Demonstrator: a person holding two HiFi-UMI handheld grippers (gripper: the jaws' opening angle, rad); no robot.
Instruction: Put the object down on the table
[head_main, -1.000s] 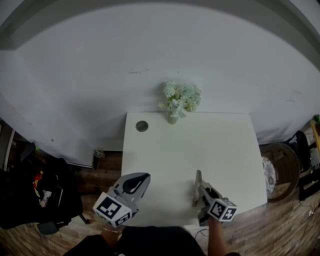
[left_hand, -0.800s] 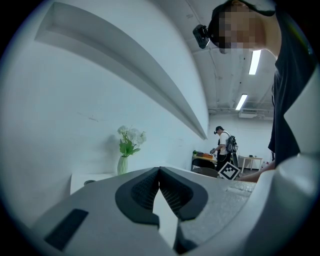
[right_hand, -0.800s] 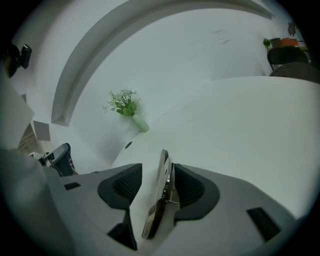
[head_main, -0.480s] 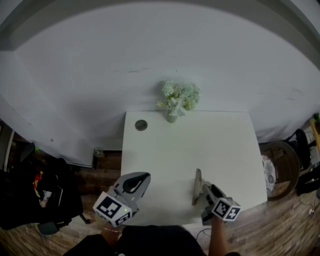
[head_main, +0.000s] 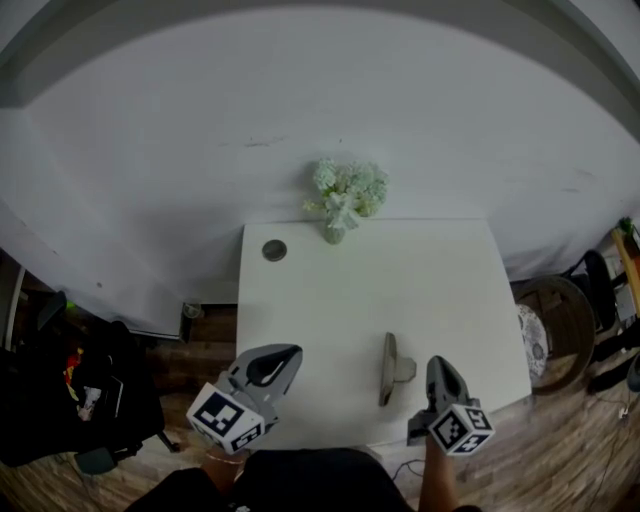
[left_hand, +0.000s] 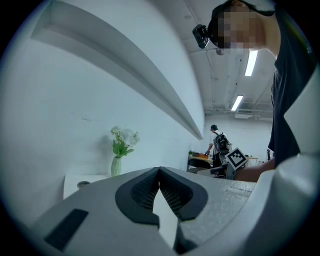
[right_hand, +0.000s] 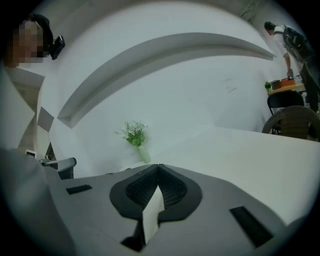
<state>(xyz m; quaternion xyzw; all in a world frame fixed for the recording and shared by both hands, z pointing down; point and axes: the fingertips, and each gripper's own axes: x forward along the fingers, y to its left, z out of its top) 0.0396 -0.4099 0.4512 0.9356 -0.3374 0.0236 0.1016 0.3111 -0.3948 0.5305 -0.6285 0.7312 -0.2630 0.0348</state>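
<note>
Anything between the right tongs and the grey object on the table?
Nothing visible. The grey object lies on the table just left of the right tongs, which have just closed on nothing; only bare tabletop separates them.

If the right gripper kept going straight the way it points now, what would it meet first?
Probably bare table, since the right gripper tips slightly downward; past that, the wall. The flower vase stands left of its line and the grey object lies to its left, both apparently clear.
</note>
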